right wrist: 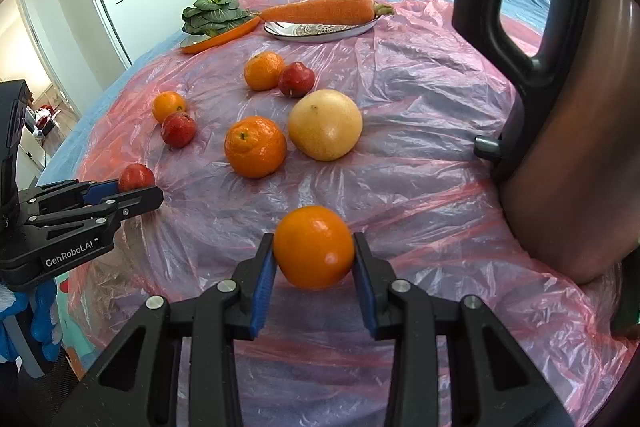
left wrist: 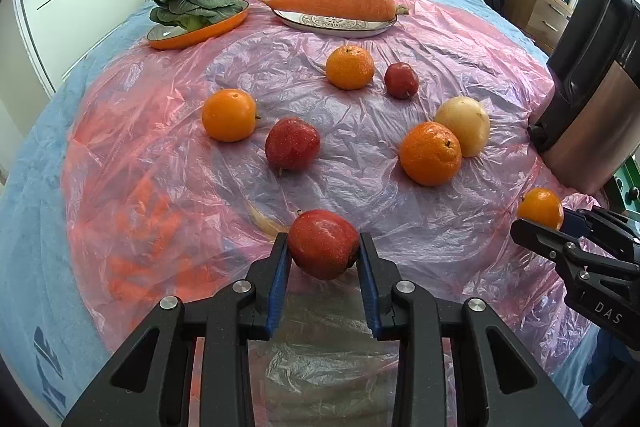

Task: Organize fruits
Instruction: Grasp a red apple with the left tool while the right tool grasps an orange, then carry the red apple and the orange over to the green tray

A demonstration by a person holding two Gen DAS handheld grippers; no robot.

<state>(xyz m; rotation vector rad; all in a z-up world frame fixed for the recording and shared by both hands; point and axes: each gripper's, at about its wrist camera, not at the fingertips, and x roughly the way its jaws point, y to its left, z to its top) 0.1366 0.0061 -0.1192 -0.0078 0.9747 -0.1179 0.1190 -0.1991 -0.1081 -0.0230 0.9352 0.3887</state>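
Observation:
My left gripper [left wrist: 323, 251] is shut on a red apple [left wrist: 323, 249] just above the pink plastic sheet [left wrist: 160, 187]; it also shows in the right wrist view [right wrist: 136, 187]. My right gripper [right wrist: 314, 255] is shut on an orange [right wrist: 314, 247], seen too at the left wrist view's right edge [left wrist: 540, 207]. Loose on the sheet lie three oranges [left wrist: 229, 115] [left wrist: 349, 67] [left wrist: 430, 153], two red apples [left wrist: 292, 143] [left wrist: 401, 80] and a pale yellow fruit [left wrist: 464, 125].
A carrot [left wrist: 332, 5] lies on a patterned plate [left wrist: 340, 25] and leafy greens [left wrist: 192, 5] on an orange dish [left wrist: 192, 35] at the back. A steel kettle with black handle [right wrist: 568, 131] stands at the right. A blue bedspread [left wrist: 36, 187] lies under the sheet.

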